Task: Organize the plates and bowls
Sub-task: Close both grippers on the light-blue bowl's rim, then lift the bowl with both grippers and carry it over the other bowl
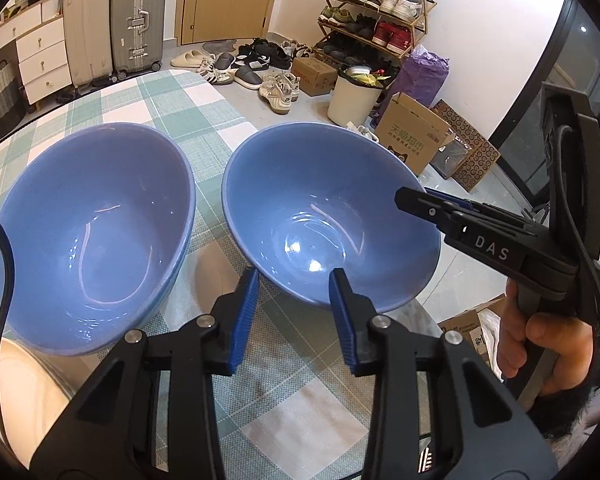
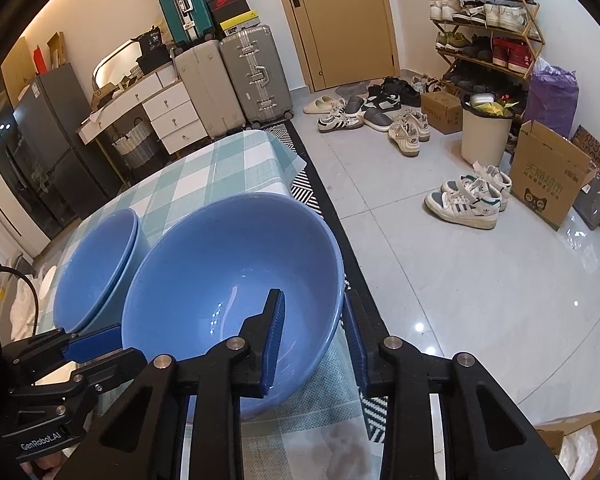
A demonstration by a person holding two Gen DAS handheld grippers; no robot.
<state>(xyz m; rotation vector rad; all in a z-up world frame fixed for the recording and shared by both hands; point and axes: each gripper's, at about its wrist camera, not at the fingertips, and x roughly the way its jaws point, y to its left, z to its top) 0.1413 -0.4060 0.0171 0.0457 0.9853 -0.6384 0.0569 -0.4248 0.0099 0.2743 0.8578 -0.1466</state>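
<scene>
Two blue bowls stand side by side on the checked tablecloth (image 1: 228, 128). The left bowl (image 1: 92, 208) (image 2: 96, 276) shows a double rim, as if one were nested in another. The right bowl (image 1: 320, 208) (image 2: 220, 272) sits near the table's edge. My left gripper (image 1: 296, 274) straddles its near rim, one pad outside and one over the inside, with a gap showing. My right gripper (image 2: 311, 296) straddles the rim on the floor side. Its left finger (image 2: 274, 340) is inside the bowl and the other outside, with room still visible beside the wall. It also shows from the side (image 1: 420, 200).
A pale dish (image 1: 16, 392) lies at the near left beside a black cable (image 1: 0, 280). The table's dark edge (image 2: 340, 240) runs just right of the right bowl, with tiled floor, shoes (image 2: 464, 200), a bin (image 2: 484, 136) and cardboard boxes (image 2: 548, 176) beyond. A hand (image 1: 540, 340) holds the right gripper.
</scene>
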